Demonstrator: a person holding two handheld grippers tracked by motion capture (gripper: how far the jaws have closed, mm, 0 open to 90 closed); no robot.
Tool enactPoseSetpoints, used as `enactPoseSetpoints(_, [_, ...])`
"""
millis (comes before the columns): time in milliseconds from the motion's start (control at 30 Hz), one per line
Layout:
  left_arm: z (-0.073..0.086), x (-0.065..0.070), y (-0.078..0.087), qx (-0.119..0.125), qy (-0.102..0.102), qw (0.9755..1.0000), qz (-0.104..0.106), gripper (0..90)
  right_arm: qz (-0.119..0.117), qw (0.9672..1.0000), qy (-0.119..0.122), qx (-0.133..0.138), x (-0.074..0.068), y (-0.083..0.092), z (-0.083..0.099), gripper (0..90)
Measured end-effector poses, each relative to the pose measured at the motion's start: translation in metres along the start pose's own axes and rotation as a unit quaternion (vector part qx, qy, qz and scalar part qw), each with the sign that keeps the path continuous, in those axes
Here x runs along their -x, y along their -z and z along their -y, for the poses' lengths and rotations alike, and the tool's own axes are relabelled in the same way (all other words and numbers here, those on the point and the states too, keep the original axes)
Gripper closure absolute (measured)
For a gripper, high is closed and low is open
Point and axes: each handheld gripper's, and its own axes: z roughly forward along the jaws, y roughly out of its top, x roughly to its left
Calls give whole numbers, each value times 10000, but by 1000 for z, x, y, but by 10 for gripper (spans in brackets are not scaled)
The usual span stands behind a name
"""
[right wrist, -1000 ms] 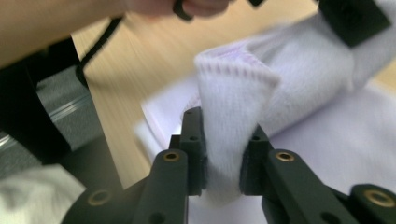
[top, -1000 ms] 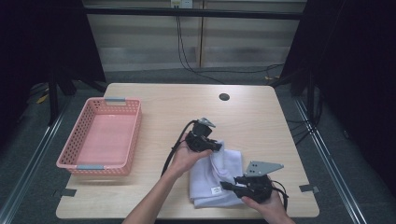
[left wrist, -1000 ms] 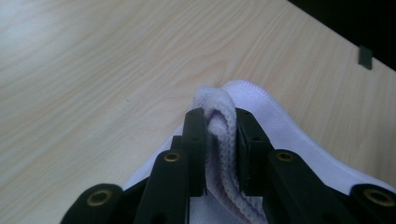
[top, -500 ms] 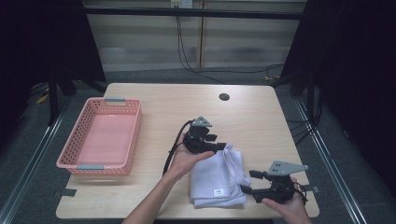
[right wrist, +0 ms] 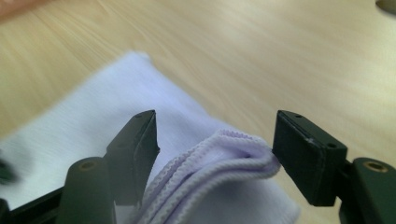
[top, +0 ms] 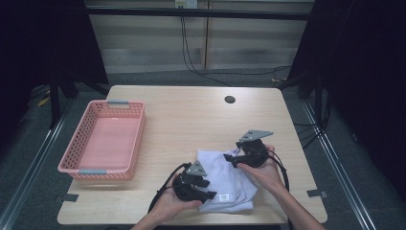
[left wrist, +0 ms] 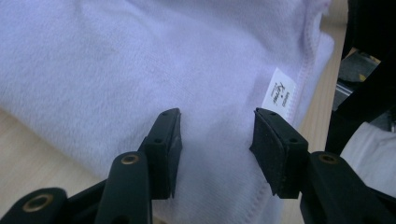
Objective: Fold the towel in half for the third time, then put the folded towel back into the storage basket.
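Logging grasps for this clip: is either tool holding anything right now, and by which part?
Nothing is held. Both tools, left and right, stand open over the folded white towel, pads apart from the cloth.

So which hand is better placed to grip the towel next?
Probably the right: the right gripper has the white towel's folded hem between its open fingers, while the left gripper only faces flat cloth.

Soft white terry cloth (left wrist: pixel 140 65), matt and napped, with stitched hem; small woven label (left wrist: pixel 279 93) at 2 o'clock. Ribbed, folded cloth edge (right wrist: pixel 233 154) between matt black plastic pads (right wrist: pixel 306 154), brass-coloured screws. Table (top: pixel 191 110) of pale wood grain, smooth, low sheen. Basket (top: pixel 76 143) at 9 o'clock, pink perforated plastic, semi-gloss.
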Motion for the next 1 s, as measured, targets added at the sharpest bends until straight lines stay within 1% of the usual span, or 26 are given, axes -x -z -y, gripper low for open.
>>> enactPoseSetpoints(33, [3, 0, 1, 22, 15, 10000, -2, 511, 128, 9998, -28, -125, 2, -2, 5, 325])
enactPoseSetpoints(67, [5, 0, 2, -24, -35, 10000, -90, 506, 180, 9997, -34, -167, 4, -2, 11, 337])
enactPoseSetpoints(100, [7, 1, 3, 1, -30, 9999, -157, 498, 159, 9995, -142, -225, 8, -1, 17, 346])
enactPoseSetpoints(133, [9, 1, 4, 33, 53, 9999, -126, 485, 168, 9993, -200, -251, 12, 0, 23, 345])
enactPoseSetpoints(167, [9, 1, 6, 29, 63, 9999, -123, 465, 226, 9990, -242, -315, 16, 1, 28, 347])
enactPoseSetpoints(200, [10, 2, 8, 56, 97, 9998, -170, 456, 223, 9990, -233, -308, 21, 2, 32, 356])
enactPoseSetpoints(233, [11, 3, 12, 25, 107, 9998, -180, 441, 132, 9991, -273, -305, 25, 3, 37, 362])
enactPoseSetpoints(267, [14, 4, 15, 49, 136, 9998, -157, 423, 139, 9987, -301, -376, 28, 2, 40, 361])
enactPoseSetpoints(300, [17, 6, 19, 26, 131, 9997, -208, 420, 125, 9987, -309, -388, 29, 2, 43, 365])
enactPoseSetpoints(333, [21, 7, 22, 64, 166, 9997, -190, 405, 62, 9987, -340, -380, 30, 3, 44, 364])
enactPoseSetpoints(367, [26, 6, 25, 61, 203, 9996, -172, 388, 21, 9989, -302, -350, 31, 3, 45, 362])
enactPoseSetpoints(433, [36, 6, 28, 20, 295, 9993, -213, 350, -42, 9993, -201, -301, 32, 1, 44, 339])
enactPoseSetpoints(467, [40, 5, 29, 9, 288, 9993, -225, 335, -70, 9995, -168, -269, 33, 0, 43, 319])
enactPoseSetpoints(500, [41, 5, 28, 18, 301, 9994, -197, 328, -159, 9995, -180, -190, 35, -2, 42, 310])
enactPoseSetpoints(533, [41, 4, 27, -45, 263, 9995, -152, 309, -287, 9993, -169, -148, 36, -3, 41, 303])
enactPoseSetpoints(600, [39, 4, 22, -86, 284, 9995, -82, 293, -416, 9989, -206, -53, 39, -8, 38, 272])
enactPoseSetpoints(633, [38, 5, 17, -100, 255, 9996, -14, 286, -537, 9982, -267, -53, 39, -11, 38, 266])
enactPoseSetpoints(667, [37, 6, 14, -157, 216, 9996, -30, 281, -605, 9978, -237, -90, 40, -14, 37, 254])
enactPoseSetpoints(700, [36, 7, 11, -225, 182, 9996, 22, 276, -640, 9976, -222, -118, 40, -16, 37, 249])
enactPoseSetpoints(733, [35, 8, 8, -274, 133, 9995, 14, 267, -740, 9968, -262, -127, 39, -17, 37, 252])
enactPoseSetpoints(800, [34, 9, 6, -328, 80, 9994, -17, 256, -765, 9967, -207, -165, 38, -19, 37, 254])
enactPoseSetpoints(833, [34, 8, 6, -307, 91, 9995, -4, 260, -765, 9967, -203, -177, 37, -20, 38, 254])
enactPoseSetpoints(867, [35, 8, 5, -216, 116, 9997, 32, 259, -796, 9964, -198, -195, 38, -20, 38, 253])
enactPoseSetpoints(900, [35, 8, 5, -270, 20, 9996, 16, 256, -832, 9959, -268, -233, 38, -20, 38, 253])
enactPoseSetpoints(967, [35, 9, 5, -250, 61, 9997, -23, 280, -870, 9957, -204, -249, 39, -22, 40, 253])
enactPoseSetpoints(1000, [35, 10, 4, -222, 11, 9997, -62, 297, -844, 9959, -196, -257, 37, -22, 40, 252])
